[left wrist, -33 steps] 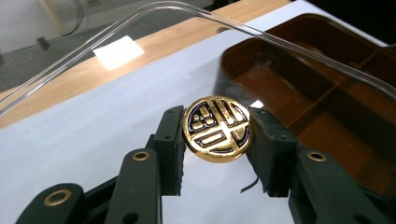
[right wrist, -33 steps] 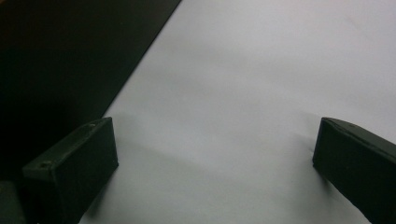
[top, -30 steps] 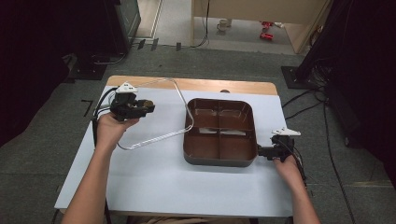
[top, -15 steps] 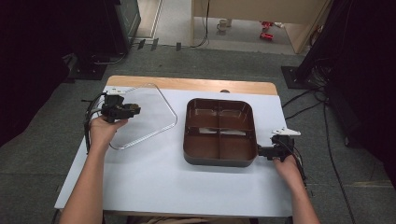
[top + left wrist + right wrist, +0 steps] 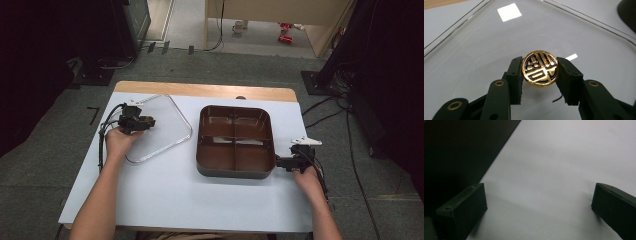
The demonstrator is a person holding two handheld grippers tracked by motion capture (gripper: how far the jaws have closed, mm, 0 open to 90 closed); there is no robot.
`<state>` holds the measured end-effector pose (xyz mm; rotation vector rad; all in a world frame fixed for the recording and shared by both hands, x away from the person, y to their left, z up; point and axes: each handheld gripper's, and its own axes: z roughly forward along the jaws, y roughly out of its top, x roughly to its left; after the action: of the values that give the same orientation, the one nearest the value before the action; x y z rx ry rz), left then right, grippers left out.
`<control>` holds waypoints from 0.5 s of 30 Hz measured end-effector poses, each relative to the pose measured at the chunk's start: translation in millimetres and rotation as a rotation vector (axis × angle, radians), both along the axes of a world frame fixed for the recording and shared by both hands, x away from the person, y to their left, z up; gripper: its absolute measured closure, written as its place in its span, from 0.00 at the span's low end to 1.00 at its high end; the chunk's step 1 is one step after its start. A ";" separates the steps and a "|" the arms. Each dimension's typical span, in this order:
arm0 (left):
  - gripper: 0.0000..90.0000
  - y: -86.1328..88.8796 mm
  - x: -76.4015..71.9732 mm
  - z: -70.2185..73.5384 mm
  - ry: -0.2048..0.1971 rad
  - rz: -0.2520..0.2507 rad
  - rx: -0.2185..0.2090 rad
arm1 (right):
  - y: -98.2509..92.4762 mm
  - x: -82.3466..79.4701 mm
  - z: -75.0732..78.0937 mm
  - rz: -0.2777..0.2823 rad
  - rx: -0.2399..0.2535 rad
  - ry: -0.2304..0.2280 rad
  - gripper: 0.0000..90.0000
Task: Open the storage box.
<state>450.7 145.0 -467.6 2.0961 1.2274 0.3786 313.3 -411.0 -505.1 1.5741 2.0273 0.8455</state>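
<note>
A clear lid (image 5: pixel 167 127) with rounded corners lies on the white table at the left. My left gripper (image 5: pixel 149 121) is over its left part. In the left gripper view that gripper (image 5: pixel 540 71) is shut on the lid's round gold and black knob (image 5: pixel 539 62), with a pad pressed on either side. A dark brown tray (image 5: pixel 235 172) with several compartments sits in the middle of the table. My right gripper (image 5: pixel 281 162) rests at the tray's near right corner. In the right gripper view it (image 5: pixel 539 207) stands open over bare table, beside the tray's dark wall (image 5: pixel 454 150).
The white tabletop (image 5: pixel 165 195) has free room in front of the tray and the lid. A wooden strip (image 5: pixel 200 90) runs along the table's far edge. Cables (image 5: pixel 330 112) lie on the floor to the right.
My left gripper has gone down and to the left with the lid, which was tilted up off the table and now lies flat. The right gripper has stayed put.
</note>
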 end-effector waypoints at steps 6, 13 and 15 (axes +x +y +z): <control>0.65 -1.0 1.7 -4.3 0.001 0.006 -0.008 | 0.0 0.0 0.0 0.000 0.000 -0.001 0.00; 0.65 0.0 1.8 -5.5 -0.002 0.001 -0.016 | 0.1 -0.1 0.0 0.000 -0.001 -0.001 0.00; 0.64 0.4 2.0 -6.2 -0.002 -0.001 -0.020 | 0.2 -0.2 0.0 0.000 -0.001 -0.001 0.00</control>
<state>452.7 145.4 -473.7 2.0790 1.2241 0.3663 313.1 -410.8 -505.1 1.5729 2.0262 0.8446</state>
